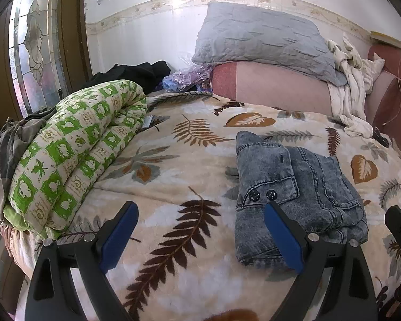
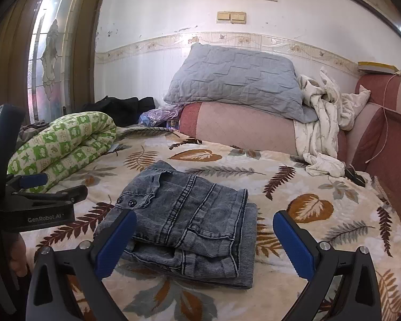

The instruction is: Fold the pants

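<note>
Grey-blue denim pants (image 2: 184, 222) lie folded into a compact stack on the leaf-print blanket (image 2: 320, 195), two dark buttons showing at the waistband. In the left wrist view the same pants (image 1: 296, 187) sit right of centre. My left gripper (image 1: 200, 230) hovers open over the blanket, its right finger just in front of the pants' near-left edge. My right gripper (image 2: 204, 238) is open, held above and just short of the stack's near edge, with nothing between its blue pads. The left gripper's body (image 2: 42, 203) shows at the left of the right wrist view.
A rolled green-and-white quilt (image 1: 66, 157) lies along the bed's left side. A grey pillow (image 2: 238, 80) rests on a pink bolster (image 2: 243, 131) at the back, beside a crumpled white cloth (image 2: 326, 123). Dark clothes (image 1: 136, 73) and a plastic bag (image 1: 184, 77) lie behind.
</note>
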